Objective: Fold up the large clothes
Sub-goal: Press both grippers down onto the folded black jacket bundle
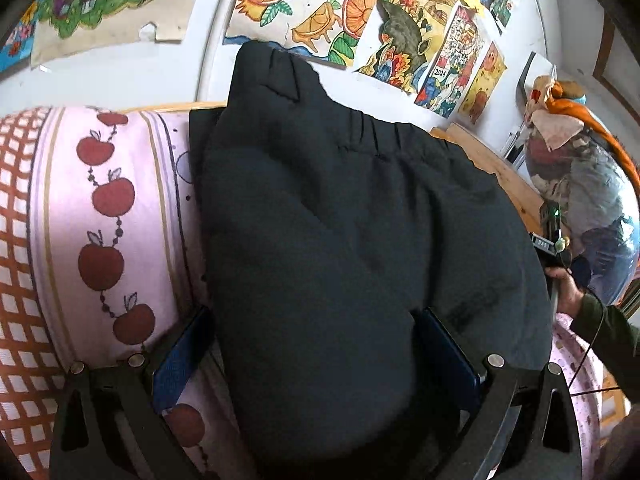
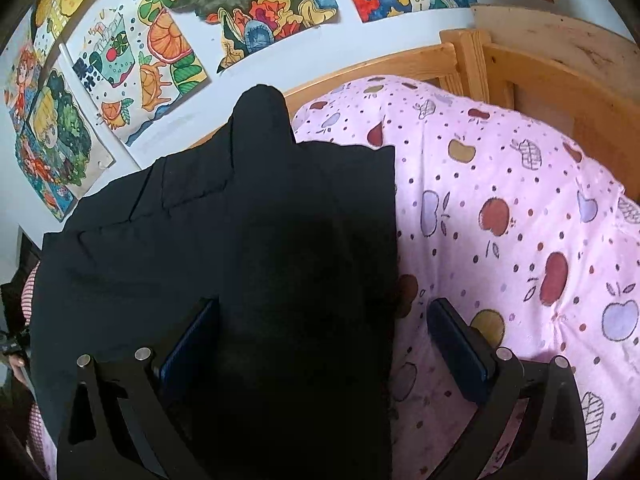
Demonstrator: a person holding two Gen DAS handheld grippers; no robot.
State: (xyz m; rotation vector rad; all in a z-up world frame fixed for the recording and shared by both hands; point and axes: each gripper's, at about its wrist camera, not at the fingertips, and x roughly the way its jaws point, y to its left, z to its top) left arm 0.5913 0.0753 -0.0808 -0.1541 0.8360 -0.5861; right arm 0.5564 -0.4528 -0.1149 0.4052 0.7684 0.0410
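Note:
A large black garment (image 1: 340, 232) with a gathered elastic waistband lies on a pink apple-print bed cover (image 1: 116, 208). My left gripper (image 1: 316, 344) is open, and a fold of the black cloth bulges between its blue pads (image 1: 180, 360). In the right wrist view the same garment (image 2: 240, 248) lies folded over itself. My right gripper (image 2: 324, 344) is open, with the garment's right edge running between its fingers. Its left pad (image 2: 192, 344) rests over the cloth and its right pad (image 2: 460, 344) over the pink cover (image 2: 520, 220).
A wooden bed frame (image 2: 520, 64) borders the far side. Colourful drawings (image 2: 168, 52) cover the white wall behind. A person's hand and sleeve (image 1: 592, 312) and a clear bag of clothes (image 1: 580, 200) are at the right in the left wrist view.

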